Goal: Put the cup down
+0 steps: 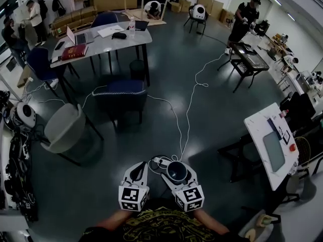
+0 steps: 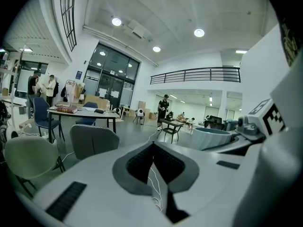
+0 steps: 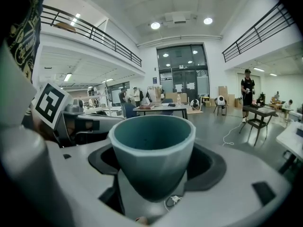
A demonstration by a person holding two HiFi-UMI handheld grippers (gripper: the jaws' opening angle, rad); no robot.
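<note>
Cup [image 3: 152, 150] rides upright, clamped in the right hand-held gripper [image 1: 177, 172]. The left hand-held gripper [image 2: 153, 145], at nine o'clock, is closed and empty. Keeping it level until the table [image 1: 258, 124] at two o'clock looks wise.

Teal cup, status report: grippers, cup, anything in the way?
Left gripper shut, empty. Right gripper shut on teal faceted cup, upright, held aloft. White power strip and cables on dark floor below.

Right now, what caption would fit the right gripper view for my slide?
Right gripper holds an empty teal cup between its jaws, facing a large hall.
</note>
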